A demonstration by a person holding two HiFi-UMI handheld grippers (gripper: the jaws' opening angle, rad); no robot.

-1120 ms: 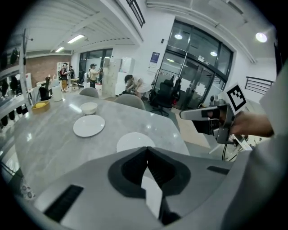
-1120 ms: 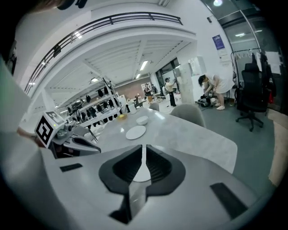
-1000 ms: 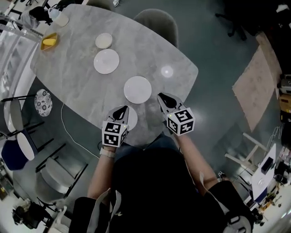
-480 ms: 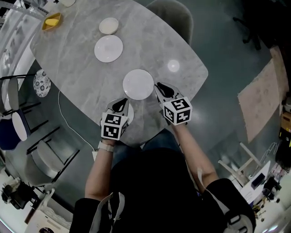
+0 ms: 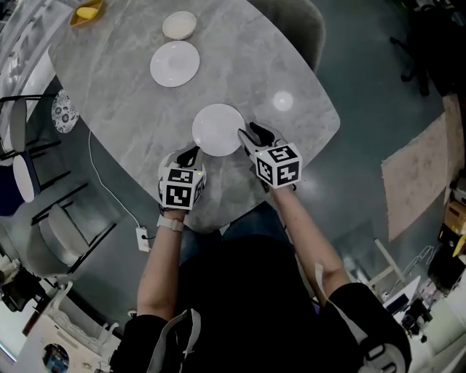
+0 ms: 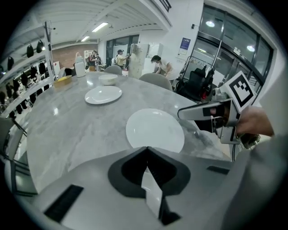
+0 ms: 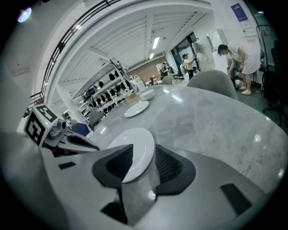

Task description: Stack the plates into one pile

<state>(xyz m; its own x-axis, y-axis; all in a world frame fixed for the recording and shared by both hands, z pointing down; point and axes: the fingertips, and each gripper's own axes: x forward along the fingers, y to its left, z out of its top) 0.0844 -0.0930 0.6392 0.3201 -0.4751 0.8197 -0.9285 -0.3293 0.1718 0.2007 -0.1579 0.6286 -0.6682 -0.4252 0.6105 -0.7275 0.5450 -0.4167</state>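
Three white plates lie on the marble table (image 5: 116,80): a small deep one (image 5: 179,25) at the far end, a wider one (image 5: 175,63) beside it, and a near plate (image 5: 218,130) (image 6: 155,130) (image 7: 132,146). My right gripper (image 5: 244,134) (image 7: 139,150) is at the near plate's right edge. Its jaws are opening, and the rim shows in the gap between them without being pinched. My left gripper (image 5: 191,154) (image 6: 146,149) hovers just short of the near plate with its tips together. A white sliver (image 6: 150,191), probably another plate below, shows through its slit.
A yellow dish (image 5: 87,11) sits at the table's far left corner. Chairs stand left of the table (image 5: 62,233) and at its far side (image 5: 295,18). A cable runs to a socket strip (image 5: 142,237) on the floor. People stand far off in both gripper views.
Both grippers have sunk and closed in on the near plate. The right gripper's jaws have parted at the plate's right edge. The left gripper's tips stay together.
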